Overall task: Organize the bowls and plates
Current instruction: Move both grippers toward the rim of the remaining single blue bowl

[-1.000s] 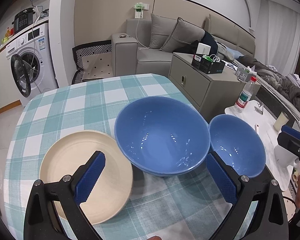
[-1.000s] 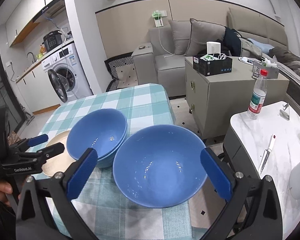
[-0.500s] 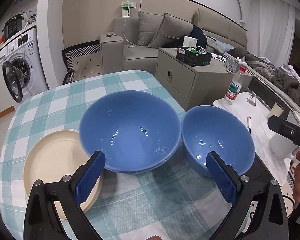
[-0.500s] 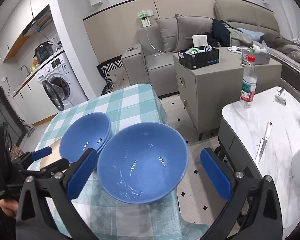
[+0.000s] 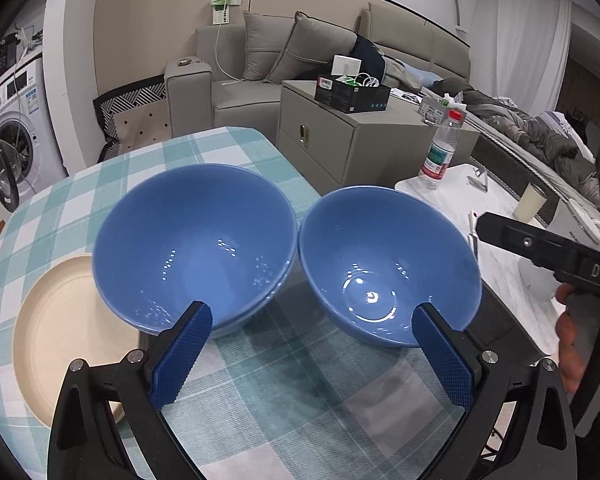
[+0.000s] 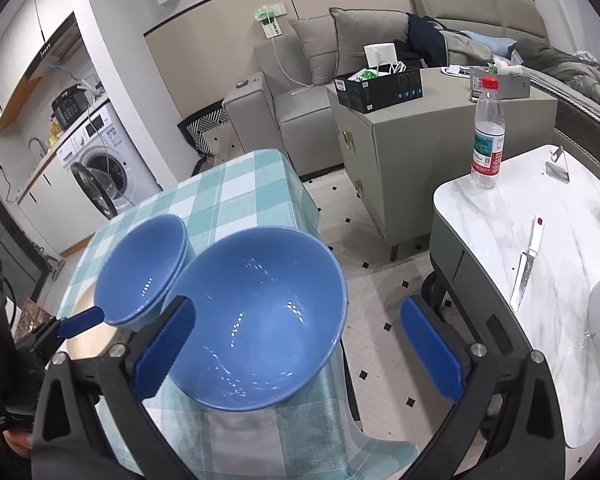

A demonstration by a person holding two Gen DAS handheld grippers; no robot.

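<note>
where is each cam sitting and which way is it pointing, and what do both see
Left wrist: on the left hand-held gripper, looking forward and down at the stacked blue bowls, single blue bowl and cream plate; its open fingers and the person's right hand show.
Right wrist: on the right hand-held gripper, looking down at the single blue bowl at the table's edge; its open fingers show.
Shared: both bowls, checked tablecloth, water bottle.

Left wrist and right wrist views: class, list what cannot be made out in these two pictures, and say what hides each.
- Cream plate, left wrist view: its right part lies under the stacked blue bowls; how many are stacked is unclear.
- Single blue bowl, right wrist view: its near left rim is behind the right gripper finger.
- Bottle label: too small to read.
</note>
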